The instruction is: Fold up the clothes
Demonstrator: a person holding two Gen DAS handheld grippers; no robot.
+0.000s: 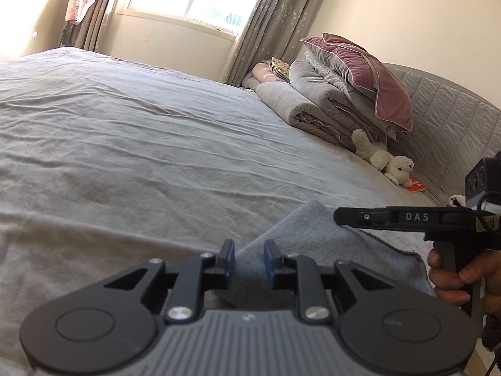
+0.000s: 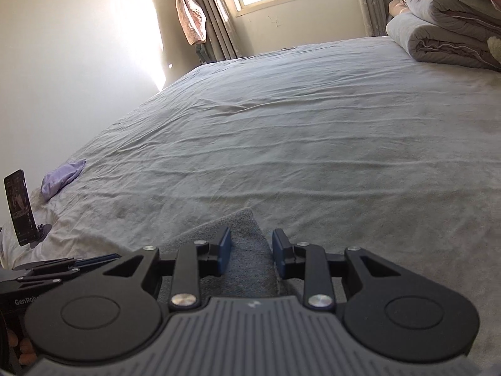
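Note:
A grey folded cloth (image 1: 307,228) lies on the bed's near edge, and both grippers reach over it. In the left wrist view my left gripper (image 1: 249,257) is open; the cloth shows in the gap, and the blue pads stand apart from it. My right gripper (image 1: 339,216) comes in from the right, side on, held by a hand (image 1: 451,279), with its tip over the cloth's far corner. In the right wrist view the right gripper (image 2: 252,250) is open, and the cloth (image 2: 247,222) runs under and between its pads. The left gripper (image 2: 116,255) shows at the lower left.
The wrinkled grey bed sheet (image 1: 141,144) stretches ahead. Folded quilts (image 1: 316,103), a mauve pillow (image 1: 372,72), a white plush toy (image 1: 385,159) and a red book (image 1: 416,185) sit by the padded headboard (image 1: 451,119). A phone on a stand (image 2: 20,206) and a purple cloth (image 2: 62,178) lie at the far left.

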